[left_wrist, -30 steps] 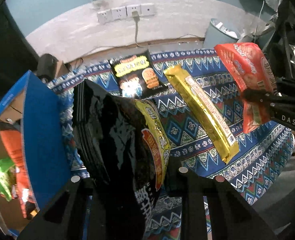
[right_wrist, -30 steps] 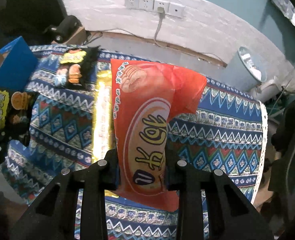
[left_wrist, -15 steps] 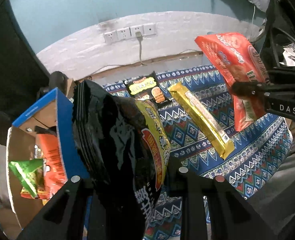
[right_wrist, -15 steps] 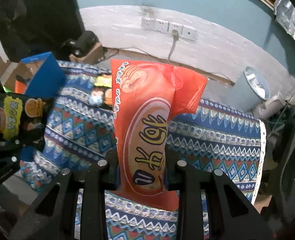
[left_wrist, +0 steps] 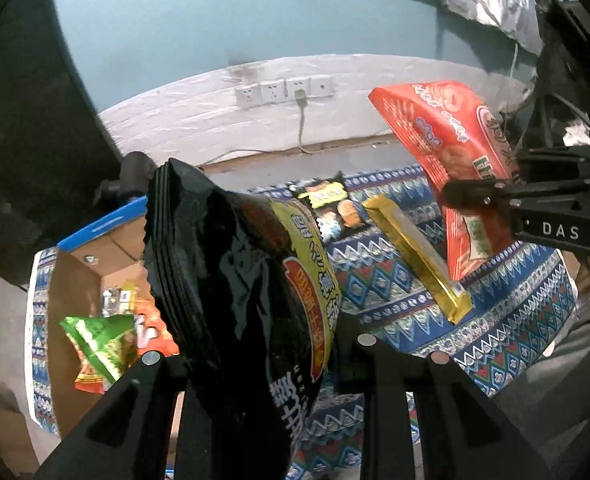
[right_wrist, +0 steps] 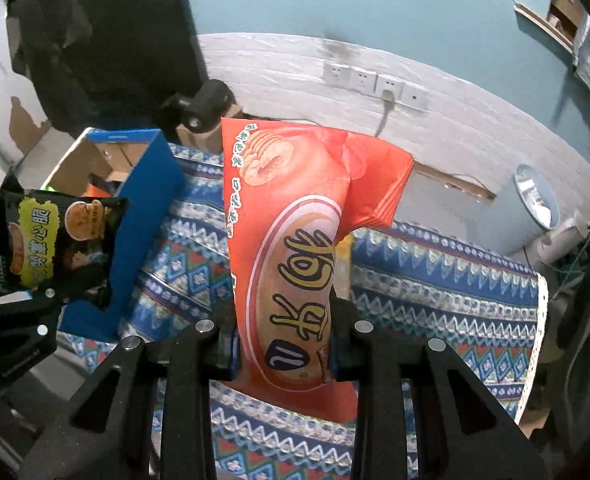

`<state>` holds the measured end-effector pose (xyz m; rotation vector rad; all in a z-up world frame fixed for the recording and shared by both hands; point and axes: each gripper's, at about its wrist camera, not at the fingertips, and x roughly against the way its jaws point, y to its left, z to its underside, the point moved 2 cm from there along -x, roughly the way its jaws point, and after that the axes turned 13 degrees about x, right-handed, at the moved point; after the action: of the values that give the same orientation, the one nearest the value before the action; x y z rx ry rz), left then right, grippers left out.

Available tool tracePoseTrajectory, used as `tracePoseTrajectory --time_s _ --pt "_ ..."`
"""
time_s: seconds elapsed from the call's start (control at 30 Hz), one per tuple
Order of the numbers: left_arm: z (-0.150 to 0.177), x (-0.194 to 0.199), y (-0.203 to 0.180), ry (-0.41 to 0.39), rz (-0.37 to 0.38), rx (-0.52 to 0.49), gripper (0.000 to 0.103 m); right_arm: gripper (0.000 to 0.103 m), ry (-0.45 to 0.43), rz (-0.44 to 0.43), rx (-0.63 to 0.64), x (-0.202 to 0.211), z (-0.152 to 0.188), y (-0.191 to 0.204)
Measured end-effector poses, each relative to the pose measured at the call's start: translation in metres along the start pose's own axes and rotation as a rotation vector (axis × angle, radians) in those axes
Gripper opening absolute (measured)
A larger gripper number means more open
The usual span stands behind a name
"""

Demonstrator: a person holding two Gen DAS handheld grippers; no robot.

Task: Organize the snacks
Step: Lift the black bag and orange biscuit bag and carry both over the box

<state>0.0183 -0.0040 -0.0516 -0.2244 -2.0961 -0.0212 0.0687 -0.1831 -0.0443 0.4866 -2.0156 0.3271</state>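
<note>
My left gripper is shut on a black snack bag with a yellow label, held up above the patterned cloth. The same black snack bag shows at the left of the right wrist view. My right gripper is shut on an orange-red snack bag, also lifted; that orange-red bag hangs at the right of the left wrist view. On the cloth lie a gold snack bar and a small black snack packet. An open blue cardboard box at the left holds green and orange packets.
The table wears a blue patterned cloth with its edge at the right. A grey bin stands on the floor behind. A white wall strip with sockets and a plugged cable runs along the back. A dark object sits behind the box.
Both grippers rose with their bags, so the table looks smaller and lower. The blue box's open inside has come into view in the left wrist view.
</note>
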Motion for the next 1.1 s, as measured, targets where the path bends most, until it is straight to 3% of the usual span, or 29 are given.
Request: tracePoseTrajectory --time_s 0.6,1.1 --pt "-0.014 0.026 0.093 -0.082 -0.065 0.131 0.024 0.029 -0.052 -0.084 0.119 -0.005 -0.072 0.079" --pt "-0.011 0.023 0.181 -0.084 -0.131 0.259 0.024 0.029 -0.014 -0.171 0.222 -0.05 -0.128 0.161"
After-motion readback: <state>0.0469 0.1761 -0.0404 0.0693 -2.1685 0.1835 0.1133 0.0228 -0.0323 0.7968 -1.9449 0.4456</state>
